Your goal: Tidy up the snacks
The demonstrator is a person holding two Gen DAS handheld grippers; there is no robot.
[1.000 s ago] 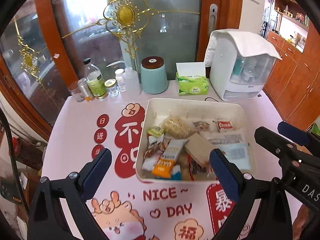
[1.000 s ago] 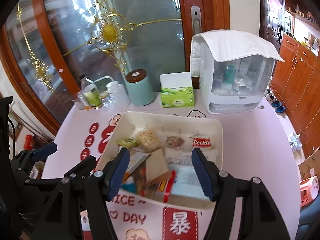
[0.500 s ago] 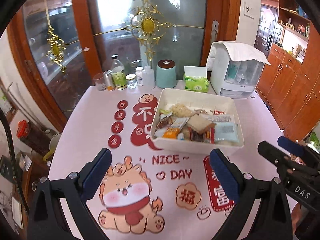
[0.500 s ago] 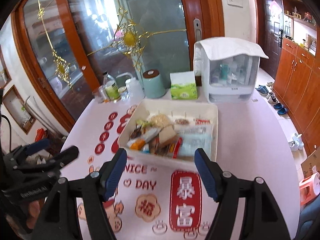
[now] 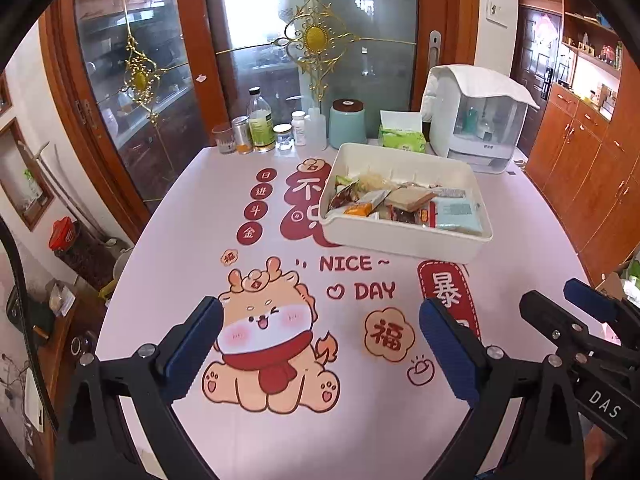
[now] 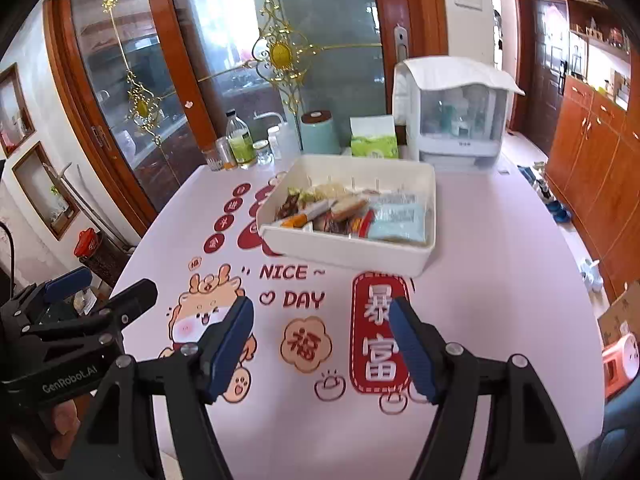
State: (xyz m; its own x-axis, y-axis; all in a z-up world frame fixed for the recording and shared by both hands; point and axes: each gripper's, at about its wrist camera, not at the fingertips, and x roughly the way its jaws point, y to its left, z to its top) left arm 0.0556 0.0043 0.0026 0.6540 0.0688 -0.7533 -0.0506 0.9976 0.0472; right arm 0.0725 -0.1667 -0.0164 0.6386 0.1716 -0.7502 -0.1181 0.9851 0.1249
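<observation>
Both tools are black plastic frames with silver screws. The left gripper (image 5: pixel 318 354) and the right gripper (image 6: pixel 322 346) carry blue ribbed pads. White letters "DAS" and "GenRobot.AI" mark their bodies.

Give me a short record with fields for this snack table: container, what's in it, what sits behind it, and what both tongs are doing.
container: white plastic bin on the printed tablecloth
contents: mixed wrapped snacks, piled loosely
behind bin: green tissue box, teal canister, bottles and jars, covered white appliance
left tongs: open, empty, over the tablecloth, short of the bin
right tongs: open, empty, short of the bin
</observation>
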